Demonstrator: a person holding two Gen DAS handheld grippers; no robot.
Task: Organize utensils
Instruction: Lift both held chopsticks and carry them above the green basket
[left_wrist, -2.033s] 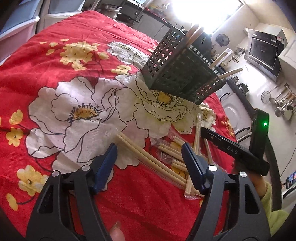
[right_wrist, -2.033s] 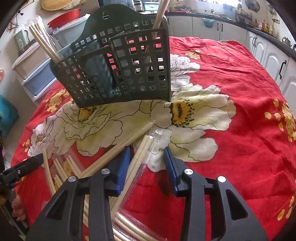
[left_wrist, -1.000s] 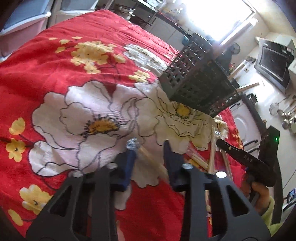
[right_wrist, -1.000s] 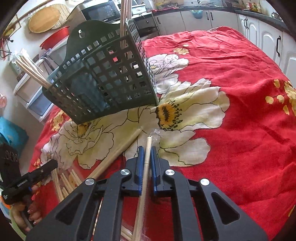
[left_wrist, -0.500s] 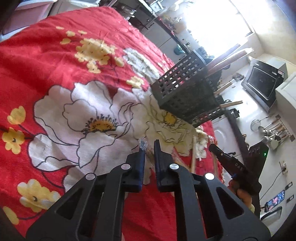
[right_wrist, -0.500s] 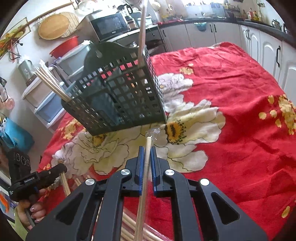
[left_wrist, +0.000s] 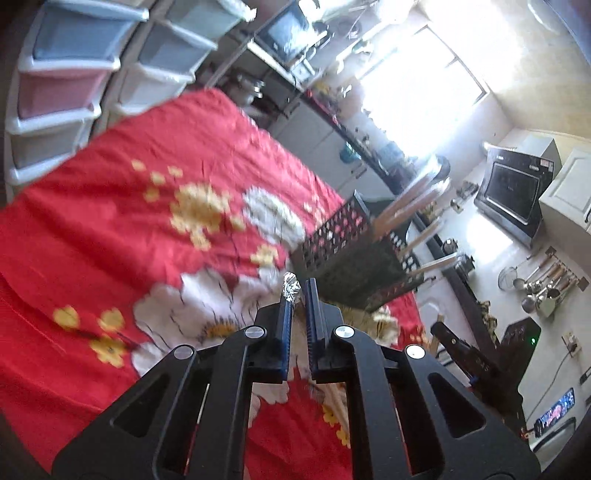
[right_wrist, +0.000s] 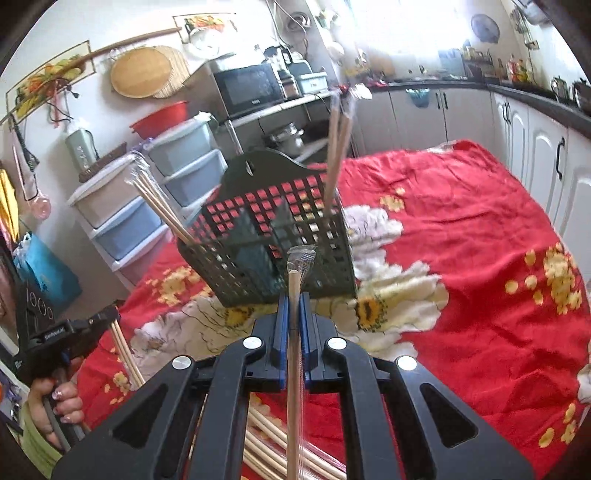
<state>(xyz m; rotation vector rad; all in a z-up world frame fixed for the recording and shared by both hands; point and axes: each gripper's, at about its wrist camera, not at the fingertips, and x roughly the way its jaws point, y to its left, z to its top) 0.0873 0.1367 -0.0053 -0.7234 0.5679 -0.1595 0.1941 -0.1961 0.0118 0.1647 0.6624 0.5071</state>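
A dark green perforated utensil basket (right_wrist: 273, 240) stands on the red floral tablecloth (right_wrist: 461, 229), with wrapped chopsticks (right_wrist: 338, 147) sticking out of it; it also shows in the left wrist view (left_wrist: 351, 258). My right gripper (right_wrist: 294, 299) is shut on a wrapped chopstick pair (right_wrist: 293, 332), lifted and pointing at the basket. My left gripper (left_wrist: 300, 291) is shut on another wrapped chopstick pair, of which only the crinkled wrapper tip (left_wrist: 290, 286) shows, lifted above the cloth. Loose wrapped chopsticks (right_wrist: 266, 439) lie on the cloth below my right gripper.
Plastic drawer units (right_wrist: 125, 218) stand beyond the far table edge. A microwave (right_wrist: 247, 88) sits on a shelf behind the basket. White cabinets (right_wrist: 535, 147) run along the right. Each gripper appears in the other's view: the left one (right_wrist: 74, 332) and the right one (left_wrist: 465, 354).
Both grippers closed on chopstick pairs about a second ago and have lifted them off the cloth. Both views now tilt upward, toward the basket.
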